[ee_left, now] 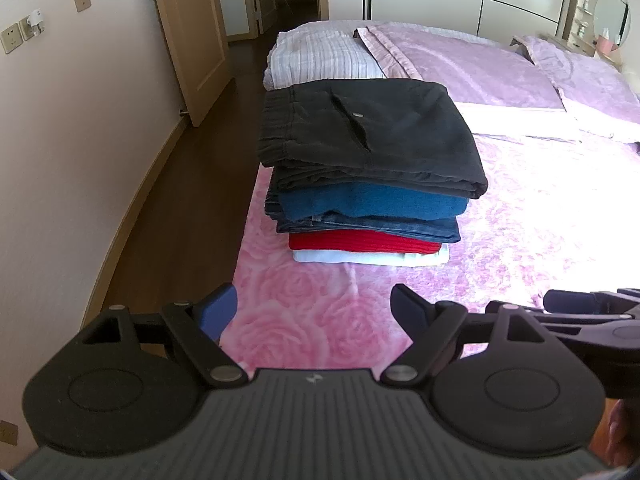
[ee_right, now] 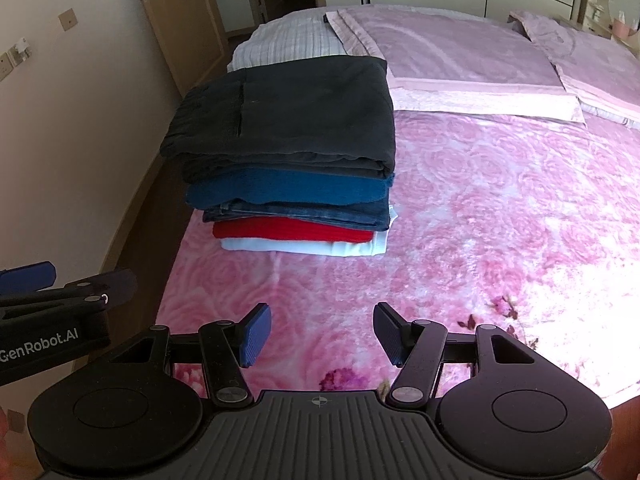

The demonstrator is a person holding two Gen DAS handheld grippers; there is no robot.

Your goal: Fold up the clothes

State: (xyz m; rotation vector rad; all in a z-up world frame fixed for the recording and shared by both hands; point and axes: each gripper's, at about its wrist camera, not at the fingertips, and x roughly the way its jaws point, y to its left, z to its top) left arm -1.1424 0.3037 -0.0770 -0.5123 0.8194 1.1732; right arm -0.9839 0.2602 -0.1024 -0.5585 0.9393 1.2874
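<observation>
— Clothes [ee_left: 368,184] sit in one folded stack near the left edge of the bed [ee_left: 520,220], on the pink rose-patterned blanket [ee_right: 480,220]. From the top: black trousers [ee_left: 372,132] with an elastic waistband and a buttoned pocket, a blue garment [ee_left: 372,200], jeans [ee_left: 380,228], a red knit [ee_left: 360,242], and a white piece [ee_left: 360,257] at the bottom.

— Where are the grippers?

— Both hang over the blanket on the near side of the stack, apart from it. The left gripper [ee_left: 314,312] has its fingers spread wide with nothing between them, only blanket showing in the gap. The right gripper [ee_right: 322,334] is the same: blue pads [ee_right: 254,334] parted, gripping nothing.

— Do they touch each other?

— No. They are side by side; in the right wrist view the left one comes in at the left edge, close by but separate.

— What lies beyond the stack?

— A striped white quilt [ee_left: 320,56] folded just behind it, and a lilac blanket [ee_right: 460,52] spread toward the head of the bed, with a lilac pillow [ee_right: 592,56] at the far right. Left of the bed, a wooden floor [ee_left: 176,184] runs to an open door [ee_left: 188,36].
</observation>
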